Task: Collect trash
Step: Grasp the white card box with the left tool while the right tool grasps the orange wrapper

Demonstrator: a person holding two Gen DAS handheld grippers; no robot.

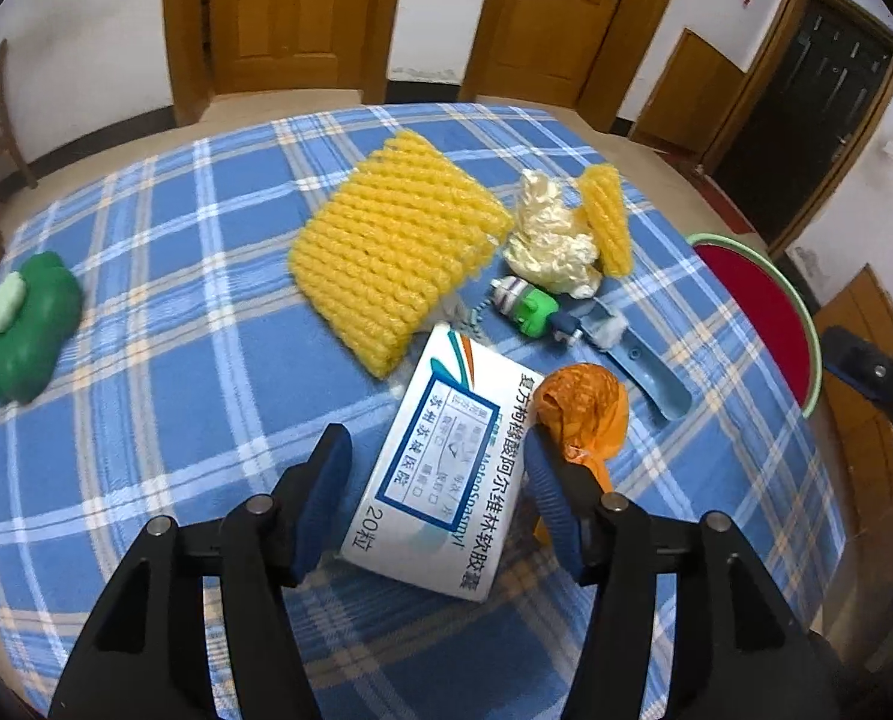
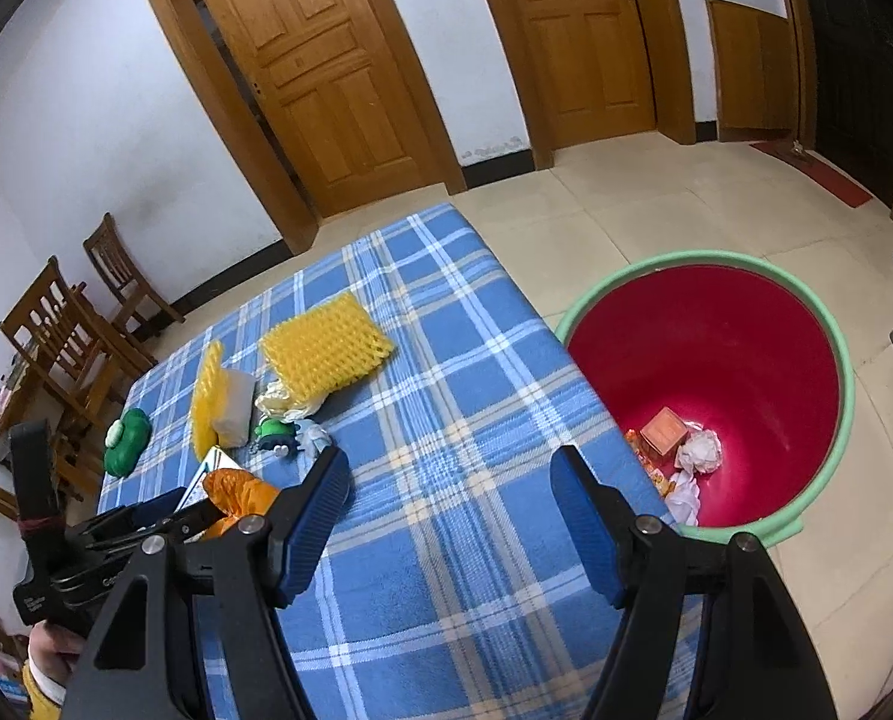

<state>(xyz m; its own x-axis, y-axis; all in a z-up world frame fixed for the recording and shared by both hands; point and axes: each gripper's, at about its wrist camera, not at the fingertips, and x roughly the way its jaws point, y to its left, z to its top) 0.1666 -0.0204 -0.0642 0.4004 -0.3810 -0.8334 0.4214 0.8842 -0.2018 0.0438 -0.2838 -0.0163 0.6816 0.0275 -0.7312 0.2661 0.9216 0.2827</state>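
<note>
In the left wrist view my left gripper (image 1: pixel 437 453) is open, its blue pads on either side of a white medicine box (image 1: pixel 440 468) lying on the blue checked cloth (image 1: pixel 176 420). An orange plastic bag (image 1: pixel 584 408) sits against the right finger. Farther back lie a large yellow foam net (image 1: pixel 398 246), a small yellow foam net (image 1: pixel 608 216) and a crumpled cream wrapper (image 1: pixel 551 240). My right gripper (image 2: pixel 449 468) hangs open and empty above the cloth's right edge, beside the red bin (image 2: pixel 716 330), which holds an orange carton (image 2: pixel 662 432) and crumpled paper (image 2: pixel 701 450).
A green frog toy (image 1: pixel 533 309), a blue plastic tool (image 1: pixel 644 372) and a green object (image 1: pixel 26 324) also lie on the cloth. The bin (image 1: pixel 758 312) stands on the floor to the right. Wooden chairs (image 2: pixel 68 330) are at the far left, and doors stand behind.
</note>
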